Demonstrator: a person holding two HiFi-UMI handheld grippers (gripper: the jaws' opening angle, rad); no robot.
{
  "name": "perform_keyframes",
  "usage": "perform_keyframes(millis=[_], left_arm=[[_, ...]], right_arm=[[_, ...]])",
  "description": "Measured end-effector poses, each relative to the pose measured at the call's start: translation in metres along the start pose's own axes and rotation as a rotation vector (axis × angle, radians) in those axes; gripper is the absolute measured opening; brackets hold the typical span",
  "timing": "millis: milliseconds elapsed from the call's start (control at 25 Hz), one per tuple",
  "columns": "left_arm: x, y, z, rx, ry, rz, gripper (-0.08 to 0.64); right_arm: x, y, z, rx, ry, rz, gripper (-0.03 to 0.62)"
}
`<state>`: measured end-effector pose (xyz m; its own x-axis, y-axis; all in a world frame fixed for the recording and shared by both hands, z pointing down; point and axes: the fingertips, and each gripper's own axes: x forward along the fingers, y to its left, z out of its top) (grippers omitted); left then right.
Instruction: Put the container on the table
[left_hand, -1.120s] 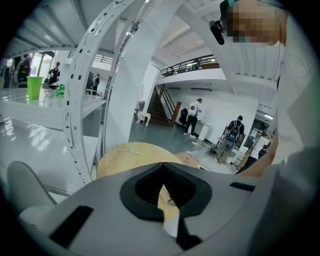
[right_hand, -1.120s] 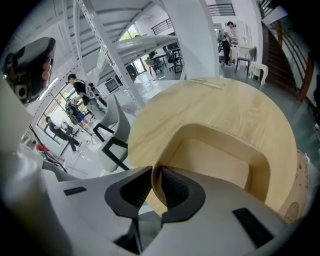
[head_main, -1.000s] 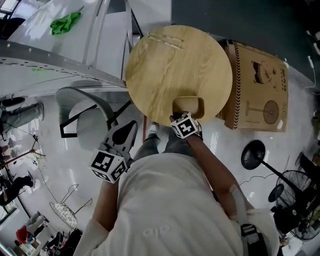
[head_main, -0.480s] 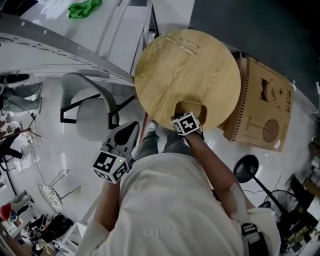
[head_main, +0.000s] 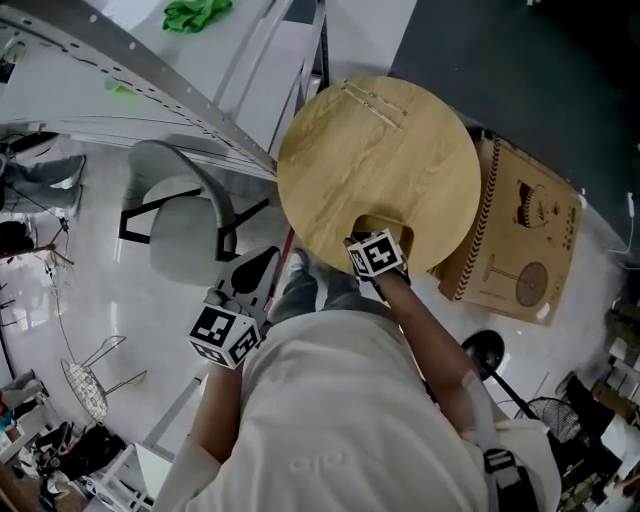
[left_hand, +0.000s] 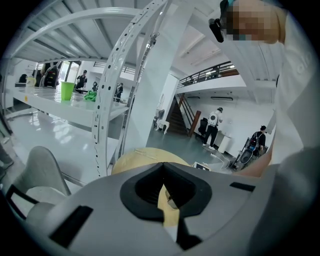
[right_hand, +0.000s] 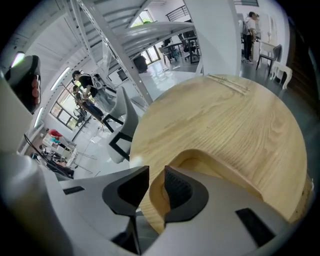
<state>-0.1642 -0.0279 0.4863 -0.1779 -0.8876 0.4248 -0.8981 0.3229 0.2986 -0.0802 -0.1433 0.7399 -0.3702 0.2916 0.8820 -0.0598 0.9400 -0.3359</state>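
A shallow wooden container rests on the near edge of the round wooden table. My right gripper is at its near rim. In the right gripper view the jaws straddle the rim of the container, one outside and one inside, and the right gripper is closed on it, with the table spreading out beyond. My left gripper hangs off the table to the left, by the person's leg. In the left gripper view the left gripper is shut with its tips together, and the table lies ahead.
A printed cardboard box leans at the table's right side. A grey chair stands to the left, with white shelving behind it holding a green cloth. A black stand base is on the floor at the right.
The head view has swung a little, so the table sits further right and lower. The right gripper stays at the container's rim and the left gripper has barely moved.
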Motion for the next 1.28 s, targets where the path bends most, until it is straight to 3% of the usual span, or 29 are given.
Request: perform_keyframes(millis=[160, 360, 600, 800, 1280], left_arm=[[-0.001, 0.008, 0.007, -0.006, -0.03, -0.008, 0.015], [-0.003, 0.014, 0.019, 0.006, -0.069, -0.039, 0.015], [-0.002, 0.015, 0.039, 0.031, -0.121, -0.085, 0.015], [-0.002, 0.014, 0.055, 0.051, -0.159, -0.123, 0.015], [-0.006, -0.001, 0.1, 0.129, -0.243, -0.236, 0.015]], right_arm=[[-0.017, 0.006, 0.024, -0.034, -0.054, -0.02, 0.116], [-0.052, 0.022, 0.066, -0.066, -0.19, -0.039, 0.057], [-0.112, 0.043, 0.115, -0.102, -0.391, -0.08, 0.026], [-0.174, 0.067, 0.149, -0.093, -0.634, -0.054, 0.026], [-0.283, 0.106, 0.166, -0.206, -0.941, -0.141, 0.026]])
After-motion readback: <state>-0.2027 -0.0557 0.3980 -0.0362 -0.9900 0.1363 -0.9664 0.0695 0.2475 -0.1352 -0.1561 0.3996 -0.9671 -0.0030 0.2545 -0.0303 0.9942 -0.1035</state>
